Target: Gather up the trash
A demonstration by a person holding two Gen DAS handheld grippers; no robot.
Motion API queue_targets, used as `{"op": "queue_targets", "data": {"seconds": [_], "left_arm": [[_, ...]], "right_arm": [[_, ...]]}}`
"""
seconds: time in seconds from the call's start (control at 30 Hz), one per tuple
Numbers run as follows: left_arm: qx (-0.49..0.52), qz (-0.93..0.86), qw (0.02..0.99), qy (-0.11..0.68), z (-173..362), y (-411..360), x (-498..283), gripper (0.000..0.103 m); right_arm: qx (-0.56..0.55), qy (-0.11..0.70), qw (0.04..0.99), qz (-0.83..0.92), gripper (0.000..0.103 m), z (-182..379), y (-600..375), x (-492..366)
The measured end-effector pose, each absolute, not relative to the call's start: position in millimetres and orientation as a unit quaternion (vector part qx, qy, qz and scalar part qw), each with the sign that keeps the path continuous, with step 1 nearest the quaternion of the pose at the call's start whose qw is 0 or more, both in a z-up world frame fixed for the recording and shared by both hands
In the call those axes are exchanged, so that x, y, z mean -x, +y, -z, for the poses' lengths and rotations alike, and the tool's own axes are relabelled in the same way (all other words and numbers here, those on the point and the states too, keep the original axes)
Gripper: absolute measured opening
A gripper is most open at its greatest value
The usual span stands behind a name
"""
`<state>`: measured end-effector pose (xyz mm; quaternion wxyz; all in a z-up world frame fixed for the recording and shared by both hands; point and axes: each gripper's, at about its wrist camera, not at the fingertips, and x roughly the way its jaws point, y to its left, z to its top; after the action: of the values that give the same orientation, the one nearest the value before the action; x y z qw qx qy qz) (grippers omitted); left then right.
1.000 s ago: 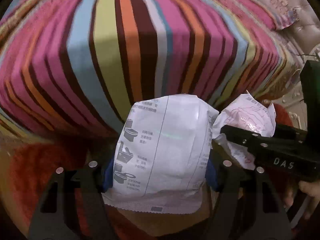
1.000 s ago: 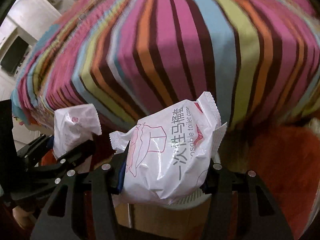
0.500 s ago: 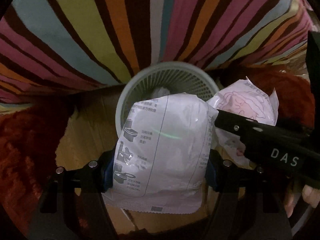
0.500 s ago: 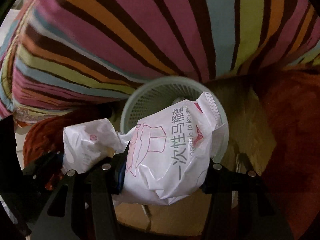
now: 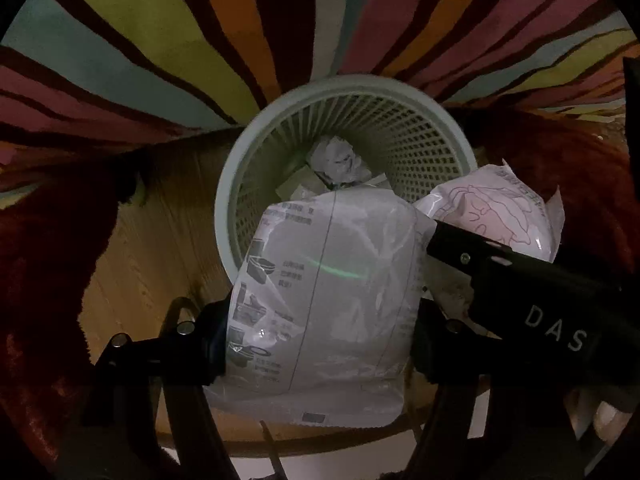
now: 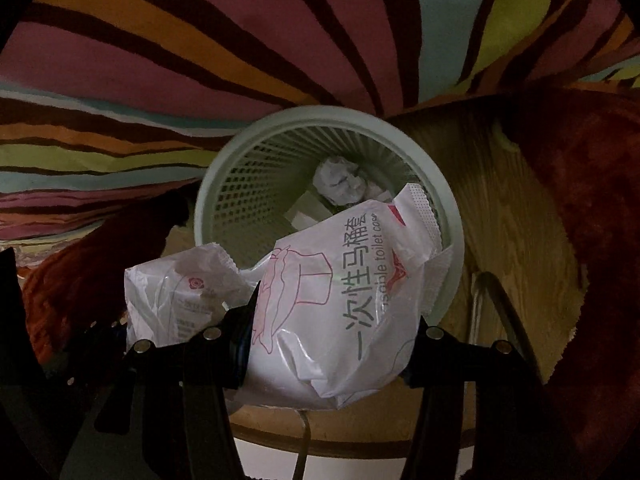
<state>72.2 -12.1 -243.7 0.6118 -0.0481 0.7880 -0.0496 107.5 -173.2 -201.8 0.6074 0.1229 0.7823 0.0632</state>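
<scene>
My left gripper (image 5: 320, 344) is shut on a white plastic packet (image 5: 324, 300) printed with toilet diagrams. My right gripper (image 6: 328, 344) is shut on a second white packet (image 6: 340, 304) with pink drawing and grey lettering. Both packets hang just above the near rim of a pale green mesh wastebasket (image 5: 248, 184), which also shows in the right wrist view (image 6: 212, 200). Crumpled paper (image 5: 338, 160) and cardboard scraps lie in its bottom. The right gripper with its packet (image 5: 496, 212) shows beside the left one. The left packet (image 6: 176, 292) shows in the right wrist view.
A striped multicoloured cloth (image 5: 200, 40) hangs behind the basket. The basket stands on a round wooden surface (image 5: 160, 248). Dark red fuzzy fabric (image 5: 44, 260) lies on both sides (image 6: 592, 200). The scene is dim.
Both grippers have tipped down and moved closer to the basket, which was out of sight a second ago and now fills the middle. Both packets stay gripped.
</scene>
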Motion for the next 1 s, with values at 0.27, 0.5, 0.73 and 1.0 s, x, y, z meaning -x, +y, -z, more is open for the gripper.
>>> {"op": "queue_targets", "data": {"seconds": [0.27,0.5,0.73,1.0], "left_arm": [[0.072,0.039,0.570,0.817,267.8,-8.5,-68.3,0.075],[0.067,0.027,0.568,0.820,281.2,-8.0,-70.5,0.087],[0.073,0.023,0.570,0.818,281.8,-4.9,-70.8,0.088],[0.065,0.025,0.605,0.793,261.3,-3.3,-75.4,0.087]], "right_arm": [[-0.127,0.800,0.585,-0.045,0.053,220.8,-177.7,-107.4],[-0.155,0.813,0.559,-0.042,0.095,240.0,-182.6,-106.6],[-0.182,0.806,0.563,-0.023,0.095,239.2,-194.5,-102.5],[-0.174,0.801,0.573,-0.030,0.095,237.1,-185.6,-103.6]]}}
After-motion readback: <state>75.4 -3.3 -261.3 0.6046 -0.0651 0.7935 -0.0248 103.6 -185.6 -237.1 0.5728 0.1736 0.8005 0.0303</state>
